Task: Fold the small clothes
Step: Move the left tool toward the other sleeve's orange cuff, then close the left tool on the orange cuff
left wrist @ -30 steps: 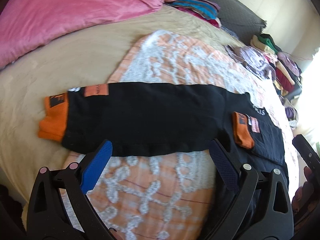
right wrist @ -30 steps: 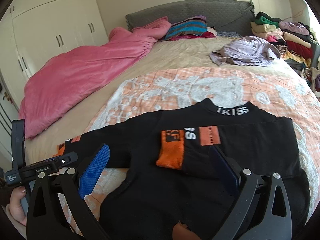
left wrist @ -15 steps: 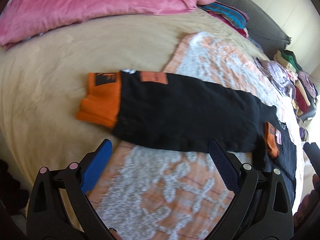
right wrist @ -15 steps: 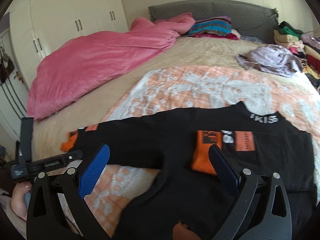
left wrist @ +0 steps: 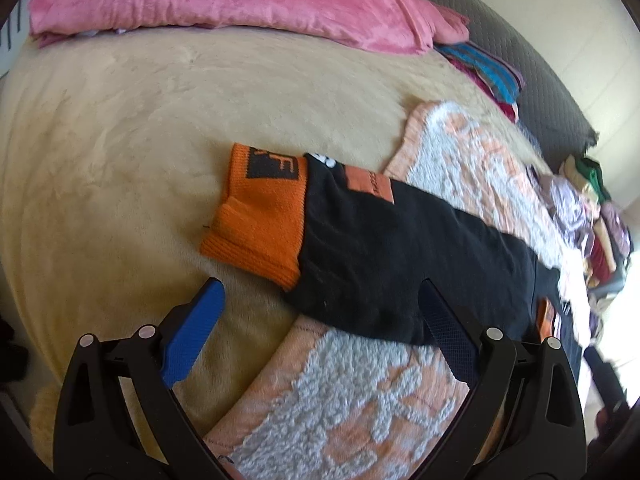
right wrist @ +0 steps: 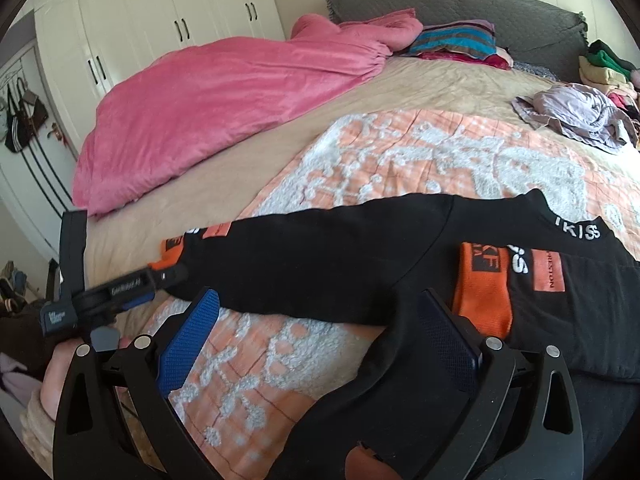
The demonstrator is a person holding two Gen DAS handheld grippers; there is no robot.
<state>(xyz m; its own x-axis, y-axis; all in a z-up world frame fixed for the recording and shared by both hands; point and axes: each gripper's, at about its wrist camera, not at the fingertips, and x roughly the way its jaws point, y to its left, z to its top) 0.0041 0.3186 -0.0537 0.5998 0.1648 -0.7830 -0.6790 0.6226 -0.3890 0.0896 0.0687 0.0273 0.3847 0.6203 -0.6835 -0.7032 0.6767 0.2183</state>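
Note:
A black long-sleeved top (right wrist: 400, 264) with orange cuffs lies flat on an orange and white blanket (right wrist: 420, 160) on the bed. One sleeve (left wrist: 400, 256) stretches out to the left, its orange cuff (left wrist: 260, 216) resting on the beige sheet. The other sleeve is folded across the chest with its orange cuff (right wrist: 482, 288) up. My left gripper (left wrist: 320, 320) is open and empty, just in front of the stretched sleeve near its cuff; it also shows in the right wrist view (right wrist: 132, 284). My right gripper (right wrist: 320, 320) is open and empty, over the top's body.
A pink duvet (right wrist: 224, 92) lies along the bed's left side. Striped folded fabric (right wrist: 456, 42) sits by the grey headboard (right wrist: 480, 8). A crumpled lilac garment (right wrist: 576, 116) and a stack of clothes (right wrist: 604, 68) are at the right. White wardrobes (right wrist: 140, 28) stand behind.
My left gripper has moved left along the stretched sleeve towards its orange cuff, which now looks larger and closer. My right gripper's view has shifted left over the top. Both stay open.

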